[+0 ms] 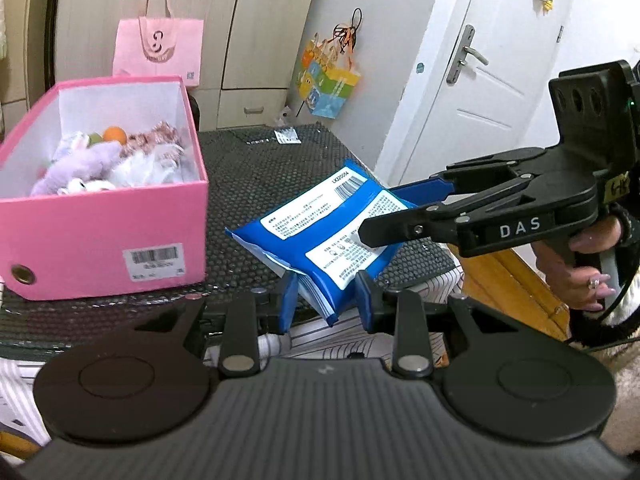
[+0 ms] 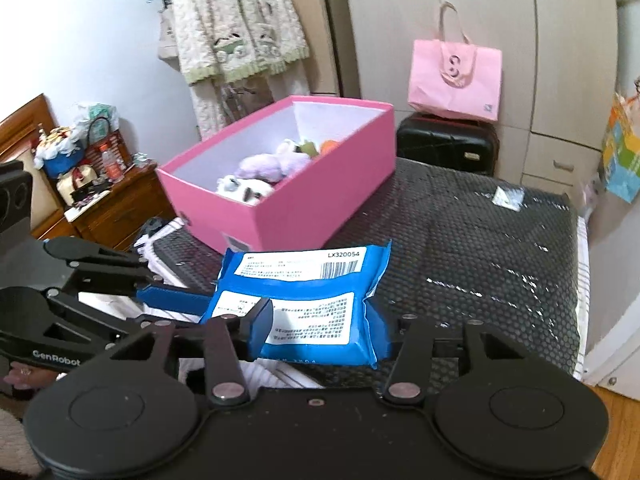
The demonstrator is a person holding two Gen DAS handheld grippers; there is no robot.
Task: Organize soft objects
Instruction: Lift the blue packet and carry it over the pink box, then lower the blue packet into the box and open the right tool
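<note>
A blue pack of wipes with white labels hangs above the black dotted mat. My left gripper is shut on its near corner. My right gripper comes in from the right in the left wrist view and takes another corner; the pack fills the gap and touches both fingers. A pink box stands open on the mat to the left. Inside it lie plush toys: a purple one, a white one and something orange.
A small white packet lies at the mat's far side. A pink tote bag sits on a black suitcase behind the box. A wooden nightstand is at the left, a white door at the right.
</note>
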